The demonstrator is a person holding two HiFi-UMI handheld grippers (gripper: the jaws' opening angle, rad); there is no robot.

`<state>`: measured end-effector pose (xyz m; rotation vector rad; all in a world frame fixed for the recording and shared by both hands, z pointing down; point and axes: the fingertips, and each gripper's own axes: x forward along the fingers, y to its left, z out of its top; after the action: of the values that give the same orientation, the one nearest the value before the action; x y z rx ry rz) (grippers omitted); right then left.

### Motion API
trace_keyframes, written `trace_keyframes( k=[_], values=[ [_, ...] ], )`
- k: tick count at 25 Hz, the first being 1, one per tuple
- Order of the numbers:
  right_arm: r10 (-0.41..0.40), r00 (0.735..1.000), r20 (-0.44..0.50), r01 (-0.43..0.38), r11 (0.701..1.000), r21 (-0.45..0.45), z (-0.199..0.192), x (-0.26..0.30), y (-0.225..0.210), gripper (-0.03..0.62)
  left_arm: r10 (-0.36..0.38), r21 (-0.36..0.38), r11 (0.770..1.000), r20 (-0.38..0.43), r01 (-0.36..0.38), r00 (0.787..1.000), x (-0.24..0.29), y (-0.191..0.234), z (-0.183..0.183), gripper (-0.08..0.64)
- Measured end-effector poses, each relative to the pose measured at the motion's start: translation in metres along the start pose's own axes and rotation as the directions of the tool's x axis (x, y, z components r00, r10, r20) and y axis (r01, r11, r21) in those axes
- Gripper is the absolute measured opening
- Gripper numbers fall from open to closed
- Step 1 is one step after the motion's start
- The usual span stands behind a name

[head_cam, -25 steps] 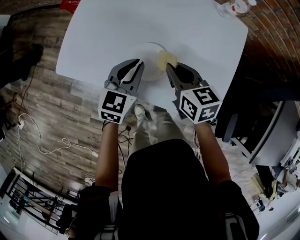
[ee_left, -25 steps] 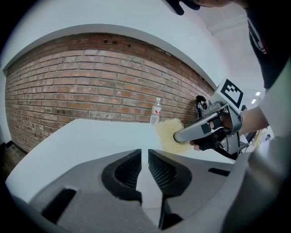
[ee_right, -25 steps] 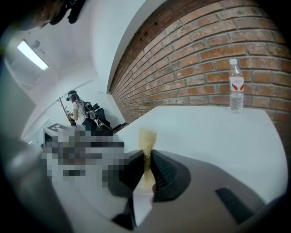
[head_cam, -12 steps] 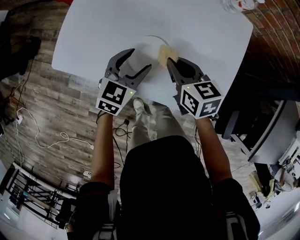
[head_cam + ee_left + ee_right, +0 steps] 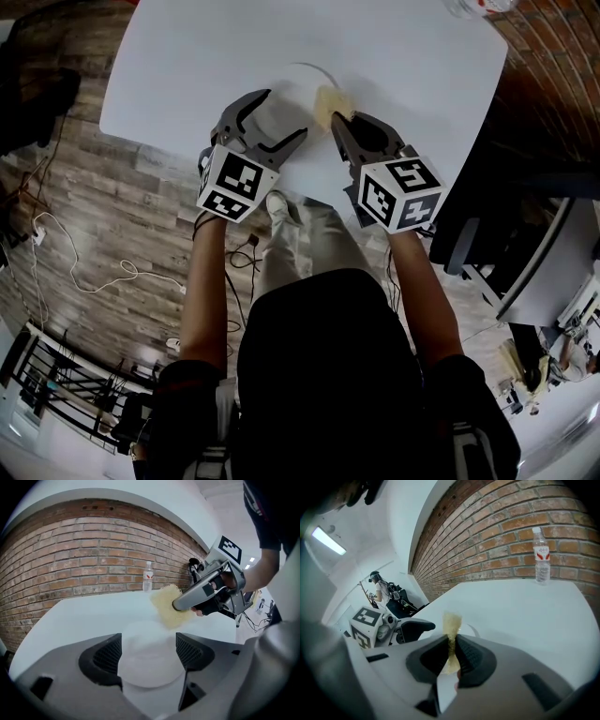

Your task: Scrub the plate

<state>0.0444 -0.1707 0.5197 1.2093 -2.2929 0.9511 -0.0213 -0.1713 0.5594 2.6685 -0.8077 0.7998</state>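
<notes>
Risks skidding the plate (image 5: 150, 634) under the sponge (image 5: 328, 101) pinched in the right gripper (image 5: 450, 644), with the left gripper (image 5: 282, 114) just opened wide, straddling it ungripped.

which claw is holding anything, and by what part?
Right claw is shut on the yellow scouring pad, pinched at its near end. Left claw holds nothing; its jaws have just been opening, with the plate between them, ungripped.

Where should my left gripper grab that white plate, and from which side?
Probably the near rim, from the person's side, low. The plate lies flat on the table, so only its thin edge fits a pinch, and the sponge in the right gripper sits at the far right rim. The left gripper has just been opening its jaws, the plate between them, unpinched.
</notes>
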Motion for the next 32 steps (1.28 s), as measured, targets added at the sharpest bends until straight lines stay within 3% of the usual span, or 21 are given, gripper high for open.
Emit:
trace_keyframes(
  k=[15,25,32],
  values=[
    [-0.001,1.0,-0.022,0.001,1.0,-0.006,-0.01,-0.001,-0.008,0.04,-0.017,0.007,1.0,-0.125,0.018,0.992,0.015,-0.001,-0.031,0.345],
    [-0.022,0.999,-0.036,0.022,1.0,0.015,-0.018,-0.004,-0.021,0.04,-0.024,-0.001,1.0,-0.132,0.024,0.991,0.016,0.0,-0.033,0.35],
    [-0.012,0.998,-0.054,0.011,1.0,-0.019,-0.012,0.004,-0.019,0.04,-0.048,0.018,0.999,-0.116,0.051,0.992,0.014,-0.002,-0.034,0.35]
  ],
)
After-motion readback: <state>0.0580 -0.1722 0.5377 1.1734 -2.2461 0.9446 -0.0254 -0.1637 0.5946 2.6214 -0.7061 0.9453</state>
